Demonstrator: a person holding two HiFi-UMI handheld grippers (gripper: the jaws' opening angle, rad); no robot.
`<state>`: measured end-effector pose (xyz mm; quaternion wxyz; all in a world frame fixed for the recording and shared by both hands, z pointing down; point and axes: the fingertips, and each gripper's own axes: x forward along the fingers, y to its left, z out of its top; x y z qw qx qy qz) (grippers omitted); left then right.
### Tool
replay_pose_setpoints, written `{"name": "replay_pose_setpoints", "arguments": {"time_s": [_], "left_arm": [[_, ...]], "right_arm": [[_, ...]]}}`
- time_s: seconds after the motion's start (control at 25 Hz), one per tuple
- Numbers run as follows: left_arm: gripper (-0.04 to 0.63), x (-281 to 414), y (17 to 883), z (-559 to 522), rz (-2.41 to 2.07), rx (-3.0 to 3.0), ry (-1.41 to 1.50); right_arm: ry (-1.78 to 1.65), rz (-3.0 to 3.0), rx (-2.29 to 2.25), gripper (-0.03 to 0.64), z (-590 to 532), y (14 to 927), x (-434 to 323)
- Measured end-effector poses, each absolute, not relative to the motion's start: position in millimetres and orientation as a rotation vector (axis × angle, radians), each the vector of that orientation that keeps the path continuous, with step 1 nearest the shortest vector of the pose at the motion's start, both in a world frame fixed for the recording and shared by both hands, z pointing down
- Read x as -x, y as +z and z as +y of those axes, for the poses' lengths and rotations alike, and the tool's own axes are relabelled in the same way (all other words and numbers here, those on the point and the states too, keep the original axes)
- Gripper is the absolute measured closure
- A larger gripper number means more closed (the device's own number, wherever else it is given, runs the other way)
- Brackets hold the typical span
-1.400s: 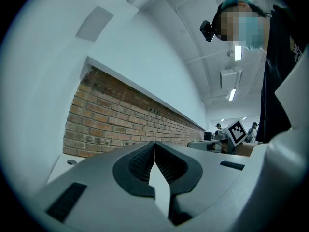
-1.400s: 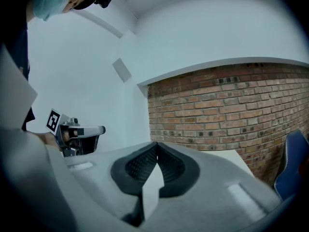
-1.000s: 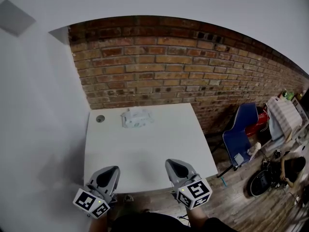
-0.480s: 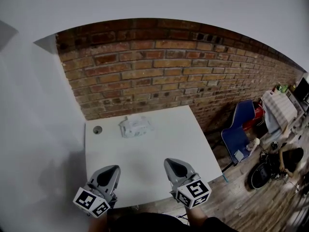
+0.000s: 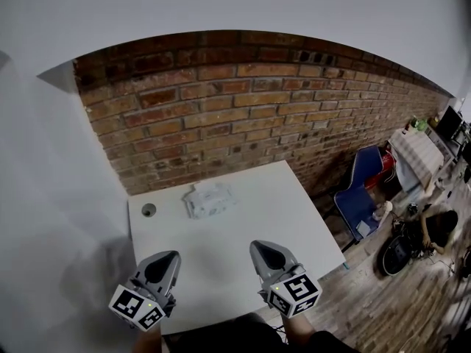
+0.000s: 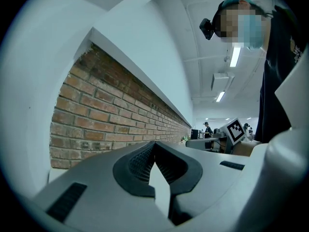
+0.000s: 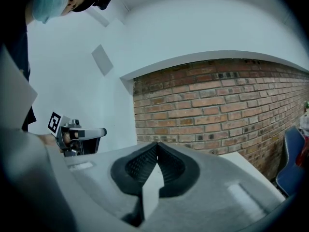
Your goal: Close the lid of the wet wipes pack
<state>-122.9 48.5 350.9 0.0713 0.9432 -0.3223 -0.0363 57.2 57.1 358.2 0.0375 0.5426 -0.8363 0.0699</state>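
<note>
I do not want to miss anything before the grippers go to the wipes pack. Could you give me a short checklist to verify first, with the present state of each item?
1. Soft white wet wipes pack in view on the white square table: ok, at its far side.
2. Lid position known: cannot tell, the pack is too small in the head view.
3. Left gripper empty: ok, jaws together on nothing.
4. Right gripper empty: ok, jaws together on nothing.
5. Way to the pack free: ok; the round grey table hole lies apart, to the left.
6. Grippers near the pack: not ok, both are at the near edge.
</note>
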Motion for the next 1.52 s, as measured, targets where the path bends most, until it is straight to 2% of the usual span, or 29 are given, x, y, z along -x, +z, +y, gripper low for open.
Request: {"name": "replay_pose_setpoints", "arguments": {"time_s": [0.44, 1.52], "left_arm": [[0.597, 120.2, 372.2, 19.8, -0.955, -2.803, -0.073], [0.597, 86.1, 434.7, -108.0, -1.227, -2.651, 0.053]], "right_arm": [[0.227, -2.540, -1.673, 0.618, 29.7, 369.2, -62.7], [0.222, -2.633, -1.398, 0.618, -144.6, 407.3, -92.3]]}}
